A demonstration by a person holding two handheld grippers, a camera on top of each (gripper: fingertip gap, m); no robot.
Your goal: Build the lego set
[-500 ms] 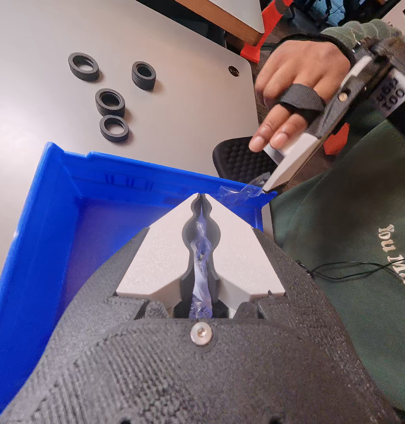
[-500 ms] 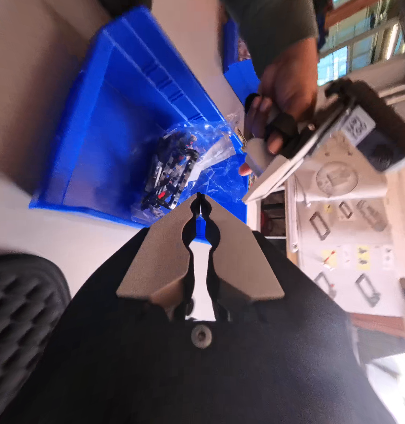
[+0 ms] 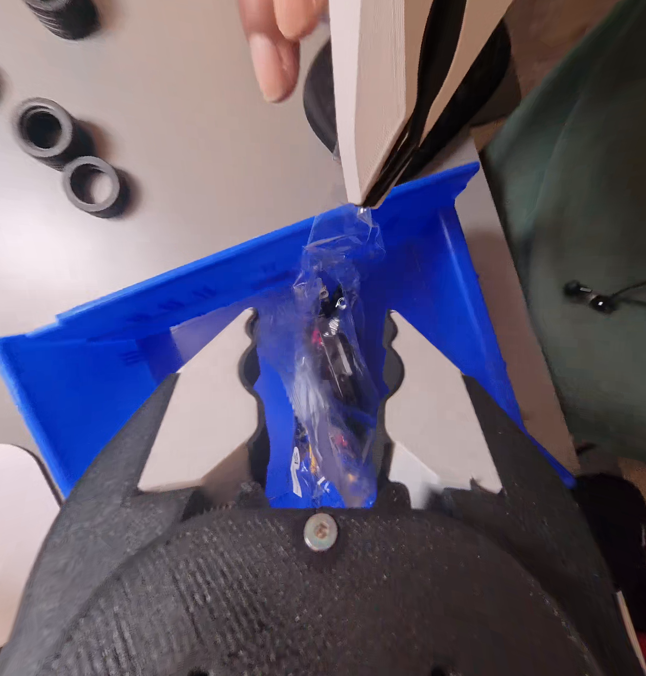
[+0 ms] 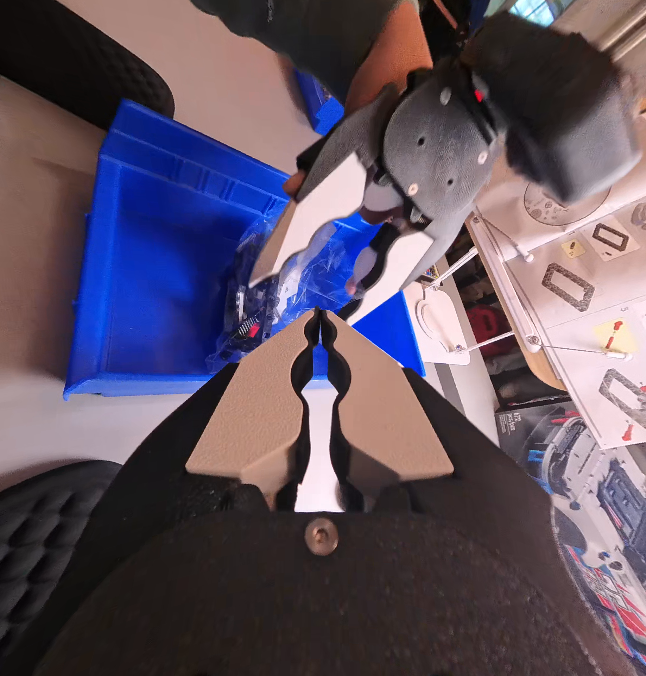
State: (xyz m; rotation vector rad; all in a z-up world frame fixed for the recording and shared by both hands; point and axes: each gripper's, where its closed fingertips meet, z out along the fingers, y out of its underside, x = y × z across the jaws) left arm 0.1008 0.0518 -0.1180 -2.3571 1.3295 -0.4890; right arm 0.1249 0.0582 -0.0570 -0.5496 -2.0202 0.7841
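The left gripper (image 3: 319, 351) hung with fingers spread wide over the blue bin (image 3: 76, 365) — nothing grasped. At 12 o'clock, the right gripper (image 3: 365, 205) pinched the top corner of the clear bag of lego parts (image 3: 329, 365), which lay in the bin.

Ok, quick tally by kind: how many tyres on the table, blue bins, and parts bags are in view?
black tyres: 4
blue bins: 2
clear parts bag: 1
Total: 7

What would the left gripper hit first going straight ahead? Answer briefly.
Probably the clear plastic bag of parts, lying between the open jaws of the left gripper; beyond it, the blue bin wall. Depth is unclear.
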